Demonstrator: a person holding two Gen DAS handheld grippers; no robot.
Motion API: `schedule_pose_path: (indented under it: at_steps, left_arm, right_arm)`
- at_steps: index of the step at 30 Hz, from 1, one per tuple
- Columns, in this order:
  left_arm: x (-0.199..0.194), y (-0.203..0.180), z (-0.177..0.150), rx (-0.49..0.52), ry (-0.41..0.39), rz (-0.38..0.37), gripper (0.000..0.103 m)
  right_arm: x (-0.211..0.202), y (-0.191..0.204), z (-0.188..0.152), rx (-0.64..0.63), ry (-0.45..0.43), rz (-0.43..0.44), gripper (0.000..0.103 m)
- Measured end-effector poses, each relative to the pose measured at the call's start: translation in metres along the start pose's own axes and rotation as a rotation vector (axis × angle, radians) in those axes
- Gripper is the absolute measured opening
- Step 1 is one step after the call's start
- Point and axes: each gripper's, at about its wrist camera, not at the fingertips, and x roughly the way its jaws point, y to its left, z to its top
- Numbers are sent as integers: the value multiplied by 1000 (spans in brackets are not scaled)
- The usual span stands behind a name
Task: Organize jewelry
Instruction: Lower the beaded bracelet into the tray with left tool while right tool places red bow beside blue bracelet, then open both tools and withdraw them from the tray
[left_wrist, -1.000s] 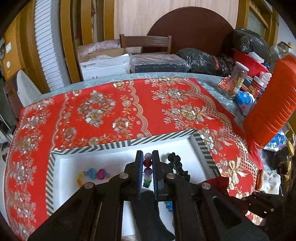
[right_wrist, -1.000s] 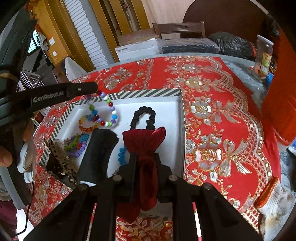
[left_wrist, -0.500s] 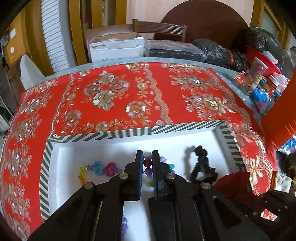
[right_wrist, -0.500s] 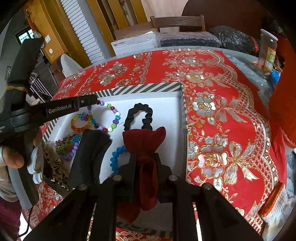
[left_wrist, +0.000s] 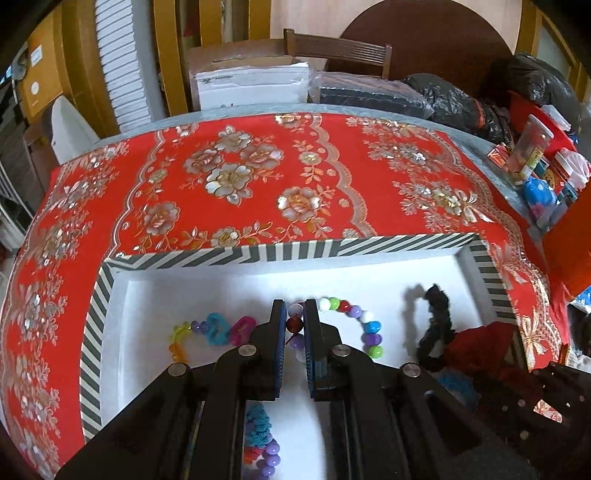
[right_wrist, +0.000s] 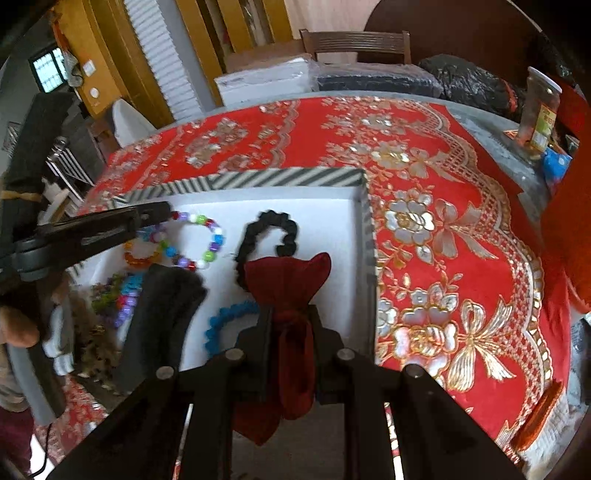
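My left gripper (left_wrist: 294, 325) is shut on a multicolour bead bracelet (left_wrist: 364, 325), which hangs over the white tray (left_wrist: 258, 254) with a striped rim. The left gripper also shows in the right wrist view (right_wrist: 162, 212), with the bracelet (right_wrist: 210, 240) trailing from it. My right gripper (right_wrist: 290, 314) is shut on a dark red velvet pouch (right_wrist: 288, 280) above the tray's near right part. A black scrunchie (right_wrist: 273, 229), a blue bead bracelet (right_wrist: 225, 321), an orange bracelet (right_wrist: 142, 258) and a black pouch (right_wrist: 162, 306) lie in the tray.
The tray (right_wrist: 365, 221) rests on a red floral tablecloth (right_wrist: 443, 221). Jars and packets (left_wrist: 532, 155) and an orange stack (left_wrist: 569, 236) stand at the right edge. Boxes (left_wrist: 255, 85) and a chair (left_wrist: 336, 48) are behind the table.
My left gripper has moved forward and down over the tray with the bead bracelet, which now spreads to its right. My right gripper still holds the red pouch, shifted slightly.
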Motion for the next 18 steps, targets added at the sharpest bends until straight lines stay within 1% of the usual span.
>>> schedule_pose_path:
  at_steps: [2, 4, 5, 6, 7, 8, 11, 15, 18]
  left_arm:
    - [3, 2, -3, -8, 3, -1, 12]
    - [2, 3, -5, -14, 3, -13, 14]
    - [2, 3, -5, -13, 4, -21, 15]
    - [1, 3, -5, -13, 3, -28, 23]
    - [-1, 4, -6, -17, 2, -33, 33]
    - [-3, 6, -6, -23, 0, -42, 37]
    - [-10, 9, -8, -43, 1, -65, 38]
    - [-29, 9, -14, -46, -8, -67, 38]
    - [-50, 8, -24, -36, -46, -65, 38]
  right_arm:
    - [4, -2, -1, 3, 6, 8, 16]
    - [3, -2, -1, -9, -10, 4, 17]
    - [3, -2, -2, -9, -11, 8, 20]
    - [2, -3, -1, -8, -13, 13, 23]
    - [1, -3, -2, -5, -13, 23, 26]
    - [-1, -3, -2, 1, -12, 29, 31]
    - [-10, -3, -4, 22, -27, 44, 43]
    - [-27, -4, -9, 51, -54, 54, 44]
    - [-44, -2, -15, 57, -89, 51, 46]
